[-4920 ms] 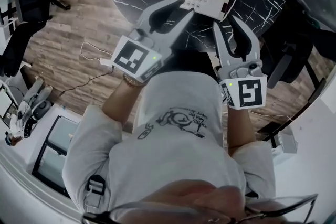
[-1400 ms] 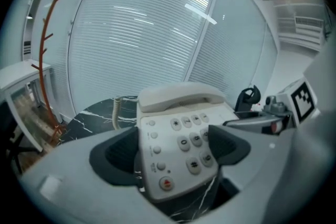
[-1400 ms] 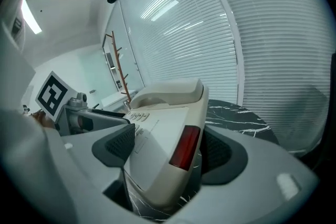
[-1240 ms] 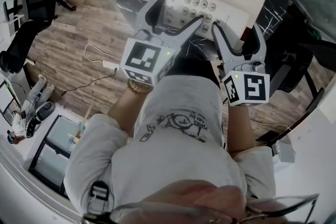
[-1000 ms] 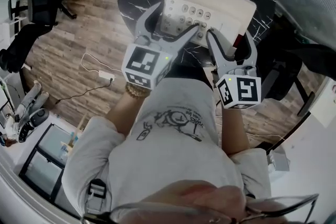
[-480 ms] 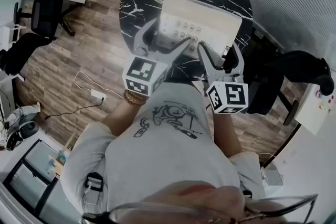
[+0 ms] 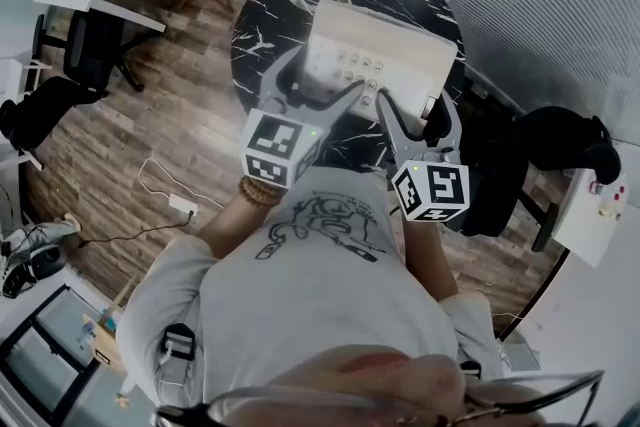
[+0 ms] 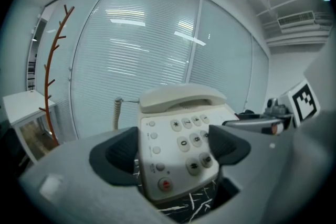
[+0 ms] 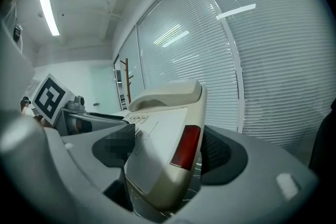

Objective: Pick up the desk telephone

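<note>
Table now farther below; left hand-held gripper, right hand-held gripper clamp desk telephone.

Bright, even indoor light; heavy fisheye warping, dark vignetted corners.

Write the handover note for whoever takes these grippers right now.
Left gripper: shut on the phone, at its keypad end.
Right gripper: shut on the phone's right side, by the red panel.
Phone: held between both over the round table, apparently clear of it. The handset is on its cradle.
Done: grasp and, it seems, the lift.
Left: hold both clamps and keep the phone level so the handset does not slip.
</note>
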Demonstrator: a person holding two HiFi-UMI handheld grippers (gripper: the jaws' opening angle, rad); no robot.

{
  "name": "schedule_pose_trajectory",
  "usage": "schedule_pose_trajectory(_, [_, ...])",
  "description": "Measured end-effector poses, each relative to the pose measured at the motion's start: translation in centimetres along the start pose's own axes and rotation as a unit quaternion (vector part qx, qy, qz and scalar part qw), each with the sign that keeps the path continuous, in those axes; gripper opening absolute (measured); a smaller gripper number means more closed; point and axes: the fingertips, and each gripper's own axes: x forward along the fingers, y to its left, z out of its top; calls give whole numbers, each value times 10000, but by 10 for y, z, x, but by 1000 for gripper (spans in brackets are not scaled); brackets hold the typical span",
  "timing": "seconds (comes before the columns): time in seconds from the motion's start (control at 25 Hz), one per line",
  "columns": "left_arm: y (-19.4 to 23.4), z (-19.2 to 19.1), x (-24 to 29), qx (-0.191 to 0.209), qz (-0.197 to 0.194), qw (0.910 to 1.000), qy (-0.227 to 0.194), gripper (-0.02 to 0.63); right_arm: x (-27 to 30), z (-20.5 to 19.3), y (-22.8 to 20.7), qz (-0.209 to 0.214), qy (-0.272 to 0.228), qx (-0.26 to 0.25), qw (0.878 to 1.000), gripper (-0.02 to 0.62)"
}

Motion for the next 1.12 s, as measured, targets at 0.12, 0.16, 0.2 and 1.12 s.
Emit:
schedule_pose_trajectory(0.12, [2,7,-5,43,26,10000,-68,425,-1,8,4,-10,-57,-16,10000,377])
schedule_pose_trajectory(0.16, [1,9,-6,48,25,10000,-69,425,-2,9,5,-11,-69,-18,10000,377])
schedule_pose_trajectory(0.2, [0,10,-7,41,19,10000,-66,425,-3,9,6,-12,-77,-26,10000,377])
schedule_pose_trajectory(1.12, [-8,0,-23,-32,-6,10000,-45,426,-18,2,17,-50,-80,-48,9999,373])
